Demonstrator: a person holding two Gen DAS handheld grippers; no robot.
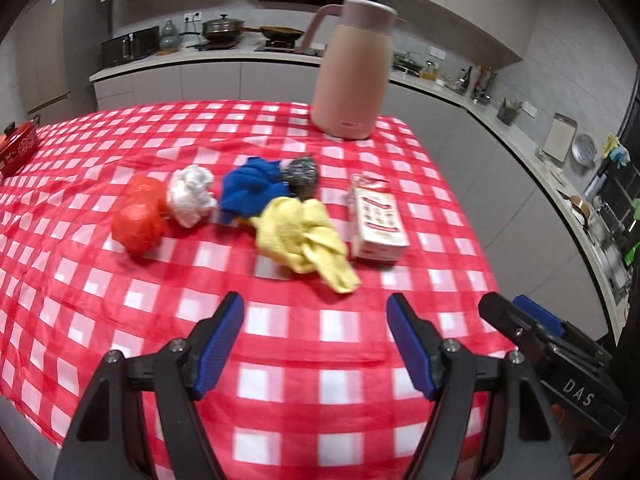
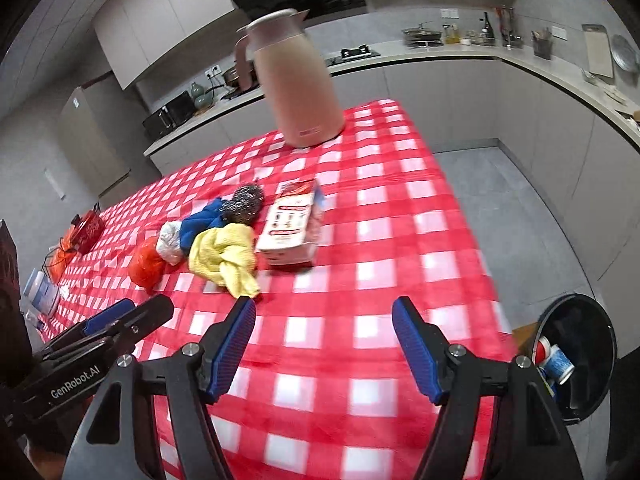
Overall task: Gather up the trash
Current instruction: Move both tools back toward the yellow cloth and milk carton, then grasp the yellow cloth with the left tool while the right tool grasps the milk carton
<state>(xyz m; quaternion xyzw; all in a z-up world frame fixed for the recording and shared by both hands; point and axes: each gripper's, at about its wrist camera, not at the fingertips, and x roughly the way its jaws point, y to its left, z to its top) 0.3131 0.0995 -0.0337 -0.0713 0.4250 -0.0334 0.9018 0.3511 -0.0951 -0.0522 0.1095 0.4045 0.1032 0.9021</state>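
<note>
A small pile of trash lies mid-table on the red checked cloth (image 1: 280, 340): a crumpled red bag (image 1: 138, 220), a white plastic wad (image 1: 190, 194), a blue cloth (image 1: 252, 190), a steel scourer (image 1: 301, 174), a yellow cloth (image 1: 304, 240) and a small carton (image 1: 378, 220). My left gripper (image 1: 316, 302) hovers open in front of the yellow cloth with nothing between its fingers. Beside it on the right, my right gripper (image 2: 324, 306) is also open and empty, short of the carton (image 2: 294, 224) and yellow cloth (image 2: 224, 256). A black bin (image 2: 576, 356) holding paper cups stands off the table's right edge.
A tall pink jug (image 1: 352, 76) stands at the table's far right corner, behind the pile. At the left end of the table are a red box (image 2: 90, 228) and a white jar (image 2: 40, 292). Kitchen counters run along the back and right walls.
</note>
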